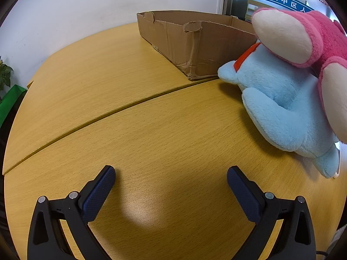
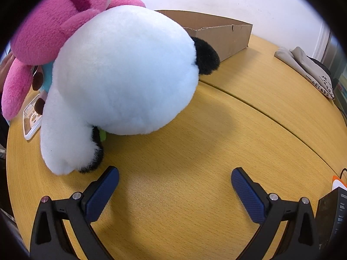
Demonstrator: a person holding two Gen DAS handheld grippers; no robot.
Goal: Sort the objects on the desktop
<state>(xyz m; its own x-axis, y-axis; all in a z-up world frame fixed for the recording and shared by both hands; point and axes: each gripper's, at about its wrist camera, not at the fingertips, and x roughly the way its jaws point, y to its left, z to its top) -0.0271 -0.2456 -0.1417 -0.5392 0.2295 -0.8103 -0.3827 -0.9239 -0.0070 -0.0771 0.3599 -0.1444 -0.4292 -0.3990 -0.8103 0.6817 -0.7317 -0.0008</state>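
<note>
A pile of plush toys lies on the wooden table (image 1: 134,143). In the left wrist view a light blue plush (image 1: 279,104) with a red collar lies at the right, with a pink plush (image 1: 303,34) on top of it. My left gripper (image 1: 171,173) is open over bare wood, well left of them. In the right wrist view a big white plush with black ears (image 2: 123,71) fills the upper left, the pink plush (image 2: 56,19) resting on it. My right gripper (image 2: 175,174) is open and holds nothing, its left fingertip (image 2: 108,178) close to the white plush's paw.
An open, torn cardboard box (image 1: 195,43) stands at the back of the table, also in the right wrist view as the cardboard box (image 2: 225,34). A white flat device (image 2: 31,121) lies under the plush pile. Folded grey cloth (image 2: 308,69) sits far right; a dark carton (image 2: 331,218) is near right.
</note>
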